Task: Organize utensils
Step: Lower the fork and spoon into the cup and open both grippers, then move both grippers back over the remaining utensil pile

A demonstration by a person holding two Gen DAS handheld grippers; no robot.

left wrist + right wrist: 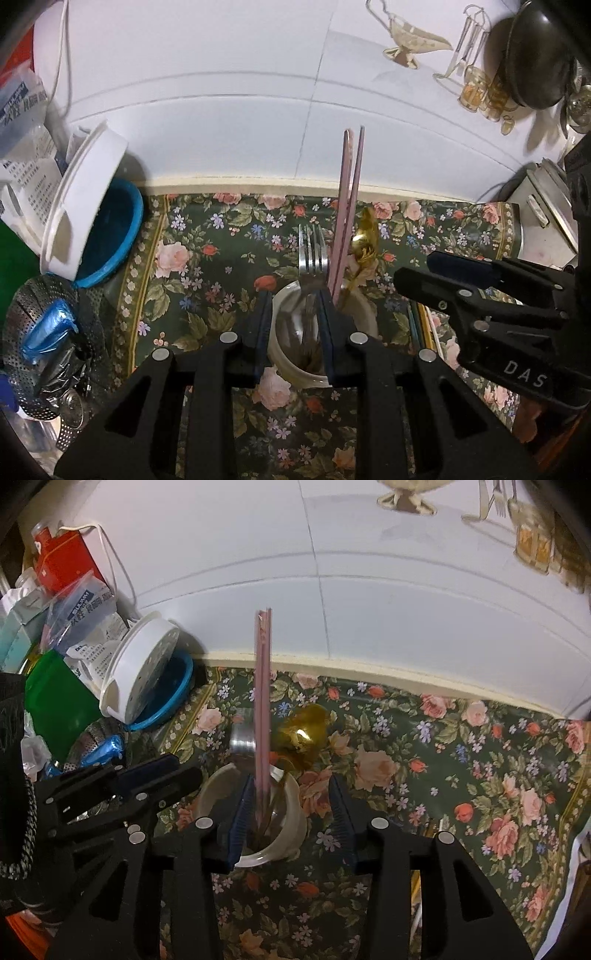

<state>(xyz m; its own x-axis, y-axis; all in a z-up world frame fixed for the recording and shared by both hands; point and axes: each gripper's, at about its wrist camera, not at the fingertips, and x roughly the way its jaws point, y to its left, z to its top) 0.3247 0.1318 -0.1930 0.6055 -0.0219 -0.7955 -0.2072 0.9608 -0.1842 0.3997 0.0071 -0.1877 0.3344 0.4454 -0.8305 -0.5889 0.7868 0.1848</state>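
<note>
A white ceramic cup (291,373) stands upright on the bench (207,266), which is covered by a floral cloth, near the tiled wall. In the cup stand a steel fork (313,254), a pair of pink chopsticks (347,206) and a gold spoon (364,240), all heads up.

The left gripper (293,325) is narrowly parted, its fingers straddling the cup's rim and near wall; whether the pads press on it cannot be told. The right gripper (291,812) stands wider, with the chopsticks just beside its left pad (240,819), gripping nothing.
</note>
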